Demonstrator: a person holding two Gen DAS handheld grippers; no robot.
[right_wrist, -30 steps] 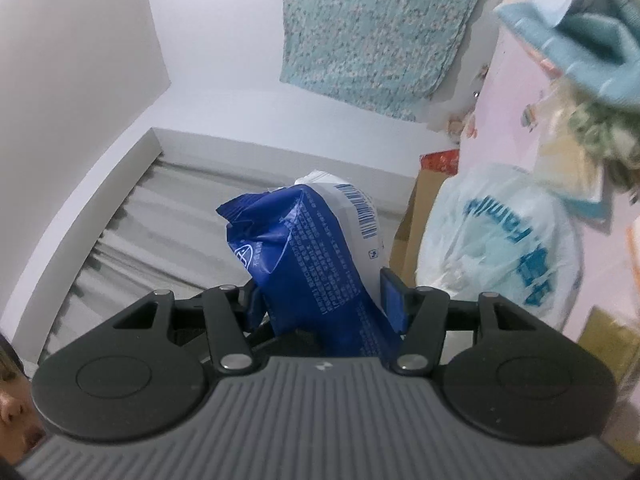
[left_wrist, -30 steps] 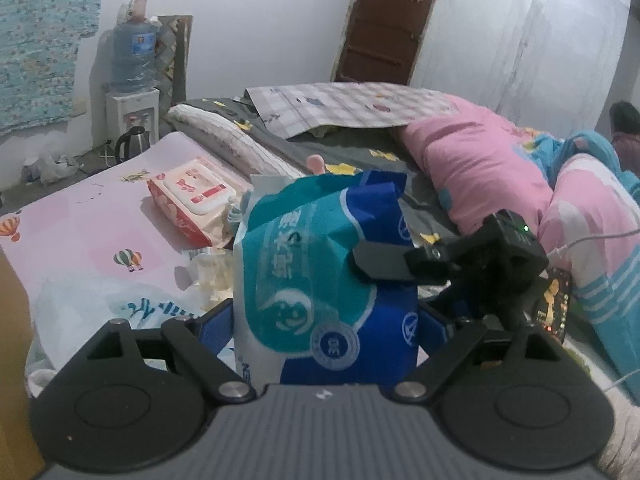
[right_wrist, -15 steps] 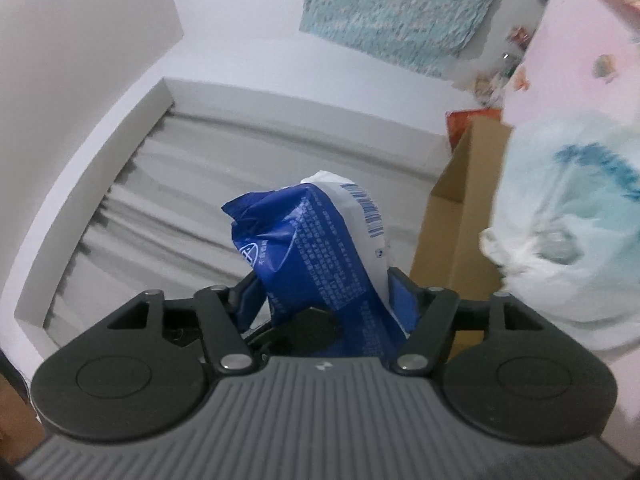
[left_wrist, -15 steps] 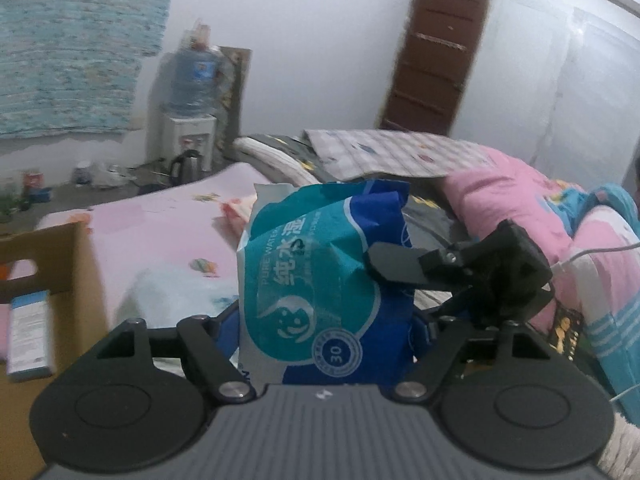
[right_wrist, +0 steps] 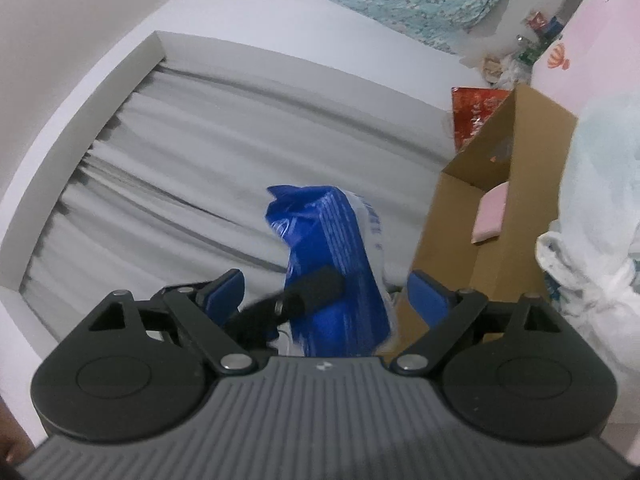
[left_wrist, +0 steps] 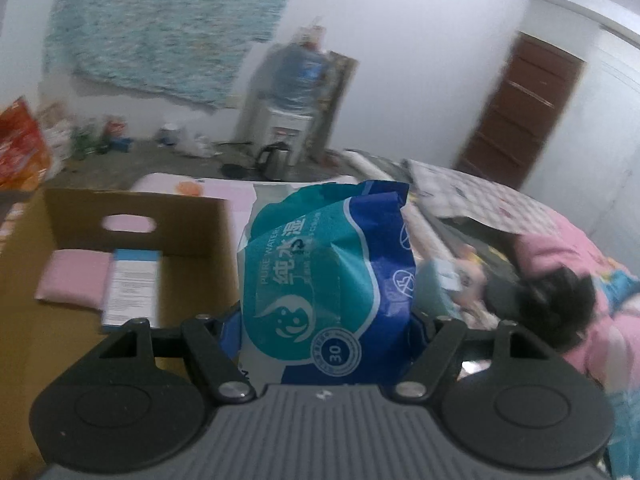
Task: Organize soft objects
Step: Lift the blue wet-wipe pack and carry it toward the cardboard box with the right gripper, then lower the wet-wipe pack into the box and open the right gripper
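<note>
Bedside cardboard box (left_wrist: 132,208) near; my left gripper (left_wrist: 320,320) clamps wipes pack (left_wrist: 324,276), right gripper (right_wrist: 324,296) opening clear—pack may sag and slip.

Wipes pack (left_wrist: 324,280): glossy plastic film, crinkled, teal and blue print; held upright between the left gripper (left_wrist: 320,320) pads.
Left gripper: matt black plastic arms, ribbed grey body, bright metal pivot pins.
Right gripper (right_wrist: 324,292): same matt plastic; smooth blue pads, jaws opening, pads off the pack between them.
Box (left_wrist: 120,216), left of the left gripper: plain brown cardboard, matt.
Pink pad (left_wrist: 74,276) inside the box: soft, matt cloth look.
Curtain (right_wrist: 192,168) ahead of the right gripper: grey pleated cloth.
Bag (right_wrist: 596,208), to its right: thin translucent white plastic.
</note>
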